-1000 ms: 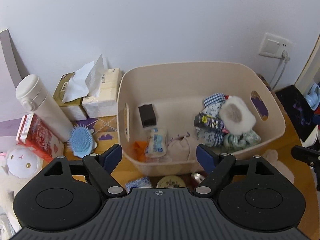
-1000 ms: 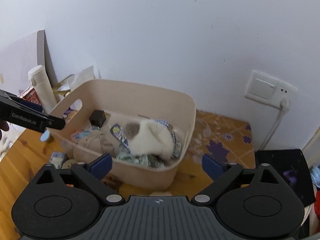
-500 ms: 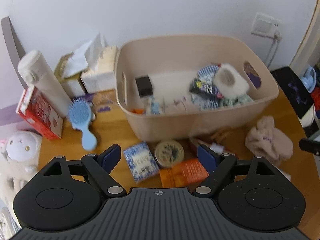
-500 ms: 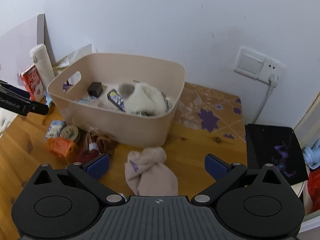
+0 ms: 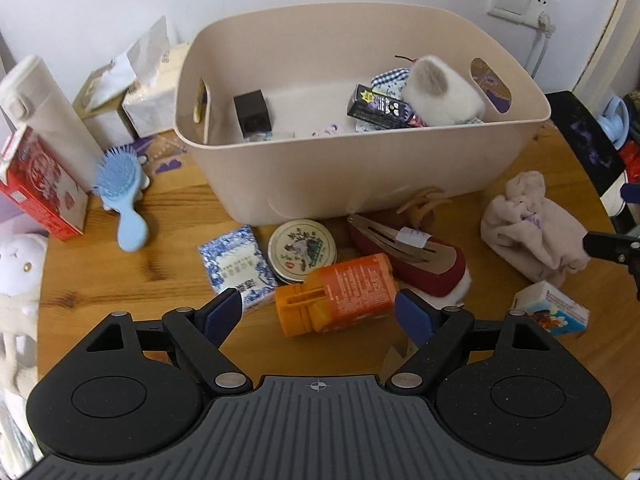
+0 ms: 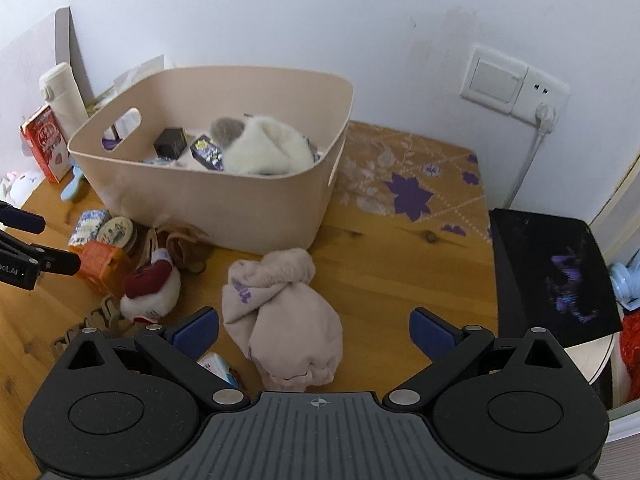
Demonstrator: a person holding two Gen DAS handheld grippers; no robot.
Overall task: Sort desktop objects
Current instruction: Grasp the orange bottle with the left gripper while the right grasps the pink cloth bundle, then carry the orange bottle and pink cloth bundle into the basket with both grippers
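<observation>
One beige plastic bin (image 5: 360, 168) with rounded corners and an oval handle slot in each end stands on the wooden table (image 5: 120, 280), near the far wall. Inside it lie one small black cube (image 5: 252, 111), one dark printed carton (image 5: 380, 108) and one white fluffy piece (image 5: 444, 92) on checked cloth.

On the table just in front of the bin lie seven loose things: one blue-and-white printed packet (image 5: 234, 264), one round flat tin (image 5: 302, 250), one orange box (image 5: 340, 294) on its side, one large metal snap clip on a dark red pad (image 5: 408, 252), one tan claw clip (image 5: 424, 204) touching the bin wall, one soft beige rolled cloth (image 6: 280, 320) to the right, and one small printed carton (image 5: 552, 314) near the right edge.

The left gripper (image 5: 320, 312) hangs above the orange box, jaws wide apart and holding nothing. The right gripper (image 6: 314, 330) hangs over the beige cloth, jaws likewise spread and empty.

Left of the bin stand one white flask (image 5: 40, 116), one red carton (image 5: 36, 184), tissue packs (image 5: 136, 92) and one light blue hairbrush (image 5: 124, 192); a white plush toy (image 5: 20, 260) sits at the left edge. Bare wood lies to the near left, and right of the bin toward a black pad (image 6: 548, 272).
</observation>
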